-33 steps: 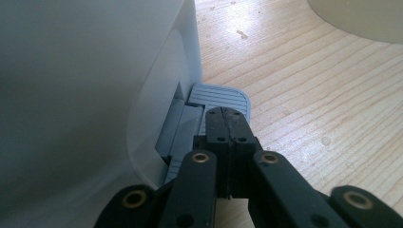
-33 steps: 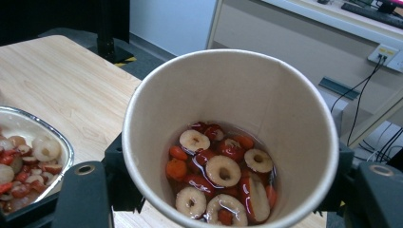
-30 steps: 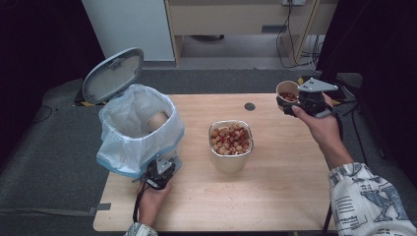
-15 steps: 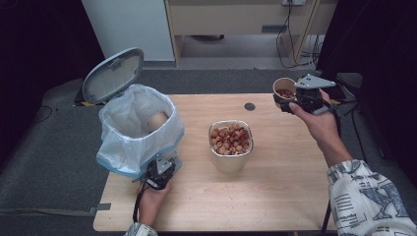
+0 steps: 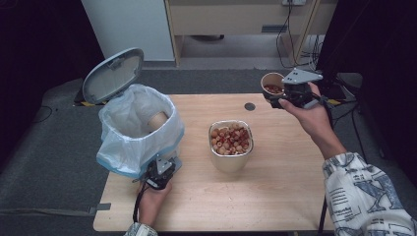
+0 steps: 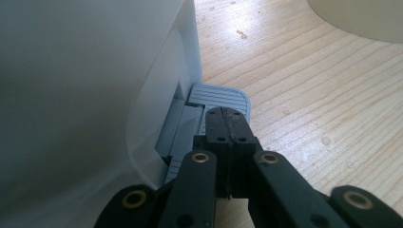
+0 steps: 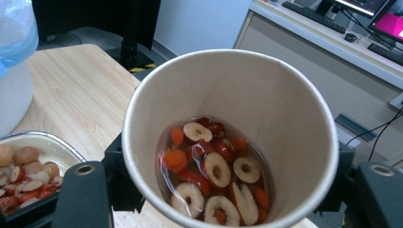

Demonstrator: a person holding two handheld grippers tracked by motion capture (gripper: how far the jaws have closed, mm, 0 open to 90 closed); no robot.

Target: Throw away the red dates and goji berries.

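High view: right hand-held gripper [image 5: 273, 96] clamped on a paper cup [image 5: 272, 82], held upright in the air over the far right corner of the counter [image 5: 275, 196]; cup holds red and pale fruit slices [image 7: 214, 175] in liquid; left hand-held gripper [image 5: 163, 167] has jaws fully together, nothing between them, tips resting on the grey pedal [image 6: 221, 97] at the base of the bin [image 5: 135, 132]; bin lid [image 5: 112, 74] is up, bag-lined, another cup [image 5: 158, 120] inside; metal tub [image 5: 231, 145] of mixed fruit sits mid-counter, between bin and held cup.
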